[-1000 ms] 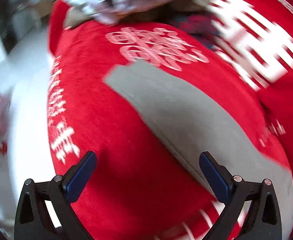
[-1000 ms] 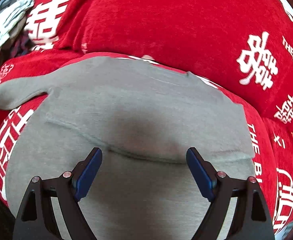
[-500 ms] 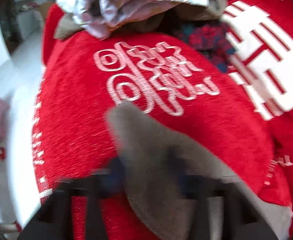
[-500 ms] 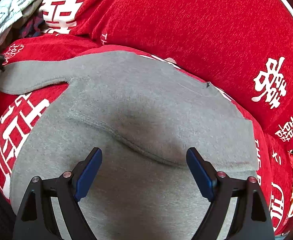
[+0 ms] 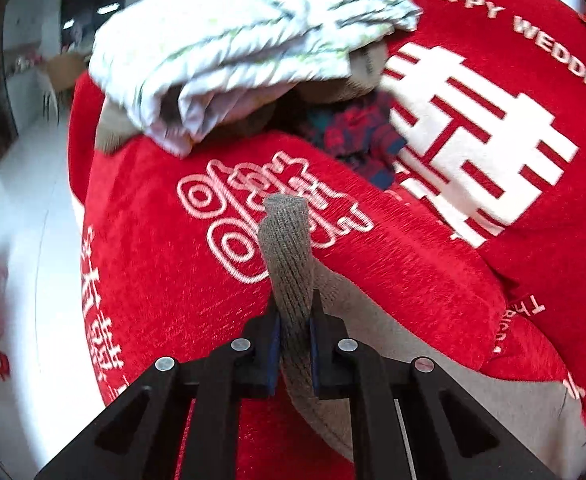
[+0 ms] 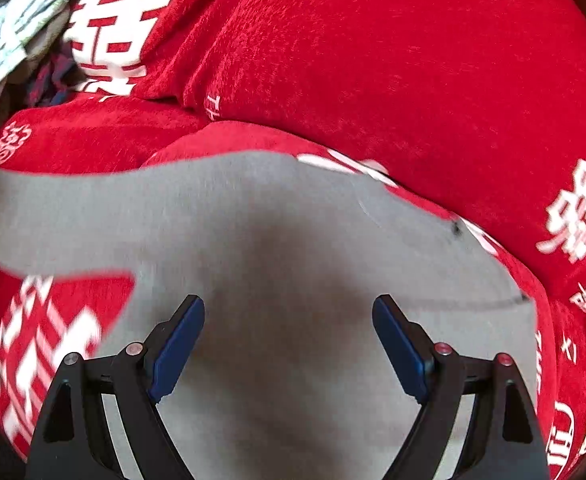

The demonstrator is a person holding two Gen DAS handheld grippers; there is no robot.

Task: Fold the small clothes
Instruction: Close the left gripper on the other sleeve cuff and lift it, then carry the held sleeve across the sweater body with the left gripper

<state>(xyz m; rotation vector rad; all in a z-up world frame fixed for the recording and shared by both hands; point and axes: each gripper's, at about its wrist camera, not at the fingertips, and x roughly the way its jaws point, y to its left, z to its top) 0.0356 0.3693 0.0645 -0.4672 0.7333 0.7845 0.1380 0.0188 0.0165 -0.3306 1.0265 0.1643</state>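
Note:
A small grey knit garment [image 6: 293,264] lies spread on a red cover with white characters [image 6: 373,60]. In the left wrist view my left gripper [image 5: 294,320] is shut on the ribbed grey sleeve cuff [image 5: 287,240], which sticks up past the blue pads, lifted off the red cover [image 5: 165,272]. The sleeve [image 6: 53,216] stretches away to the left in the right wrist view. My right gripper [image 6: 289,328] hangs open just above the garment's grey body, nothing between its fingers.
A pile of other clothes lies at the far end: a white patterned bundle [image 5: 245,40], a brown piece and a dark plaid one [image 5: 353,136]. White floor [image 5: 21,200] runs along the left of the red cover. The clothes pile [image 6: 17,28] sits top left in the right wrist view.
My left gripper went from wide open to shut on the grey sleeve cuff and rose with it. The right gripper slid across the garment, staying open.

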